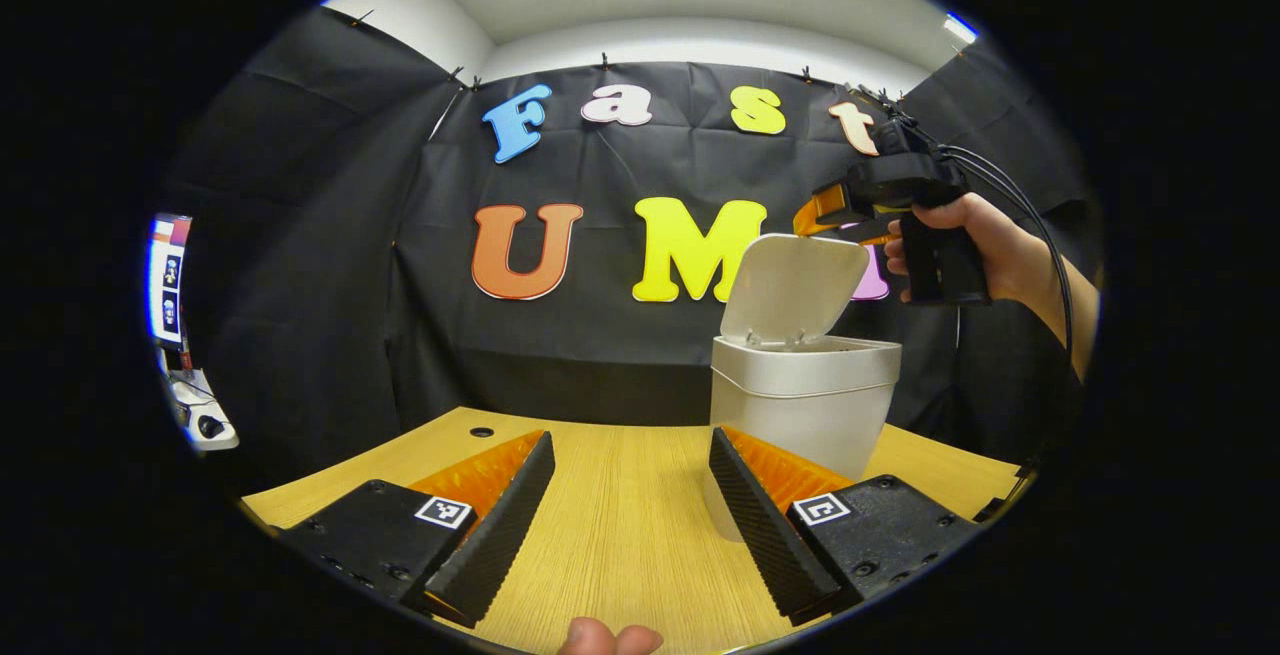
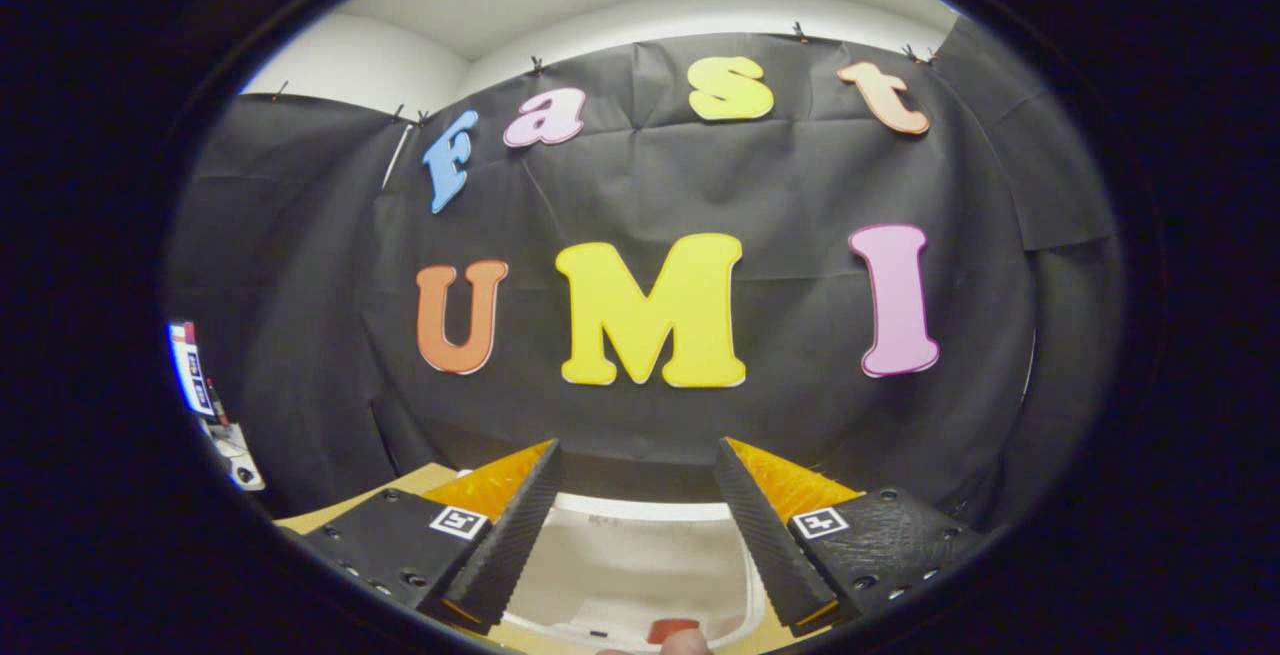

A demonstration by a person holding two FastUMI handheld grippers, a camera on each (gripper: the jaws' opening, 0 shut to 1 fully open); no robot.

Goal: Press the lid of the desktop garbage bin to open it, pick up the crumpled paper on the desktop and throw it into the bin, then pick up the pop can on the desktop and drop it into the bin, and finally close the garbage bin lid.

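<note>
Both grippers' fingers gape open, empty. The right gripper (image 2: 632, 535) hovers above the open bin (image 1: 800, 390), lid (image 1: 795, 285) upright below its fingers. Risk: a careless descent might knock the bin askew.

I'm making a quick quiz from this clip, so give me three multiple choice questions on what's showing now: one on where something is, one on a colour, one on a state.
1. Where does the right gripper hang?
A. Above and behind the bin's raised lid
B. Flat on the table
C. Inside a drawer

2. What colour is the garbage bin?
A. Red
B. White
C. Green

3. How is the bin's lid?
A. Shut
C. Taken off and lying on the table
B. Raised open

Answers: 1 A, the left gripper view shows a hand holding it up beside the lid's top edge. 2 B, its body and lid are white against the wooden table. 3 B, the lid stands tilted up on its hinge over the open rim.
</note>
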